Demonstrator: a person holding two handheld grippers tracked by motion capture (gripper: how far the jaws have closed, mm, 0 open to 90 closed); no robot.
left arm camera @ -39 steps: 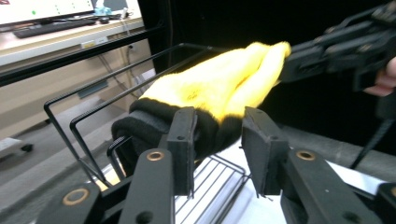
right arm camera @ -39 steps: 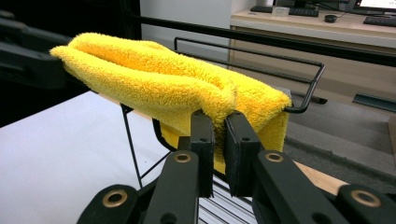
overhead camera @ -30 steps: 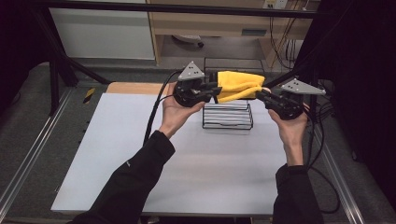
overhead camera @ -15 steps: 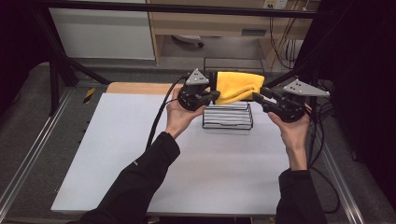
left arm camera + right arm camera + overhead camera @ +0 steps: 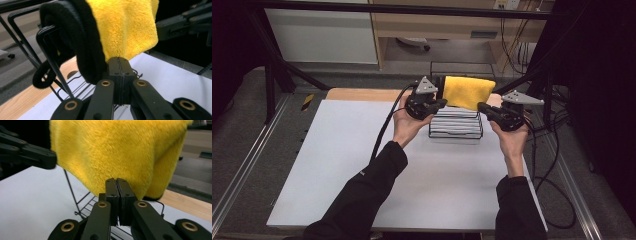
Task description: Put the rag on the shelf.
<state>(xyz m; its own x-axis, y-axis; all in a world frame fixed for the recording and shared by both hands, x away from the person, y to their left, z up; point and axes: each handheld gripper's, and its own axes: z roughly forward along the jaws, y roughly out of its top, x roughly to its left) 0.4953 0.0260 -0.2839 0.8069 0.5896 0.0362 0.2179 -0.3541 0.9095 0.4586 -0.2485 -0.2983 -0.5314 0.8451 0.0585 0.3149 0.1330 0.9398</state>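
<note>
A yellow towel [image 5: 469, 92] with a black trim [image 5: 82, 50] hangs spread flat above a black wire basket [image 5: 456, 131] at the far side of the white table [image 5: 362, 165]. My left gripper [image 5: 439, 103] is shut on the towel's lower left corner, and the cloth [image 5: 125, 30] comes down to the jaw tips [image 5: 117, 61]. At the lower right edge, my right gripper [image 5: 482, 106] has just closed, pinching the towel [image 5: 120, 150] at its tips [image 5: 116, 182]. The basket's wires [image 5: 72, 190] show just below.
A wooden strip [image 5: 362, 94] borders the table's far edge. Behind the towel stands another black wire frame [image 5: 462, 65]. Cables [image 5: 552, 150] trail along the table's right side, and metal rails run along the floor on both sides.
The towel lay crumpled behind the basket; now it is stretched into a flat panel between the grippers. Both hands have come slightly down and towards the towel's lower corners.
</note>
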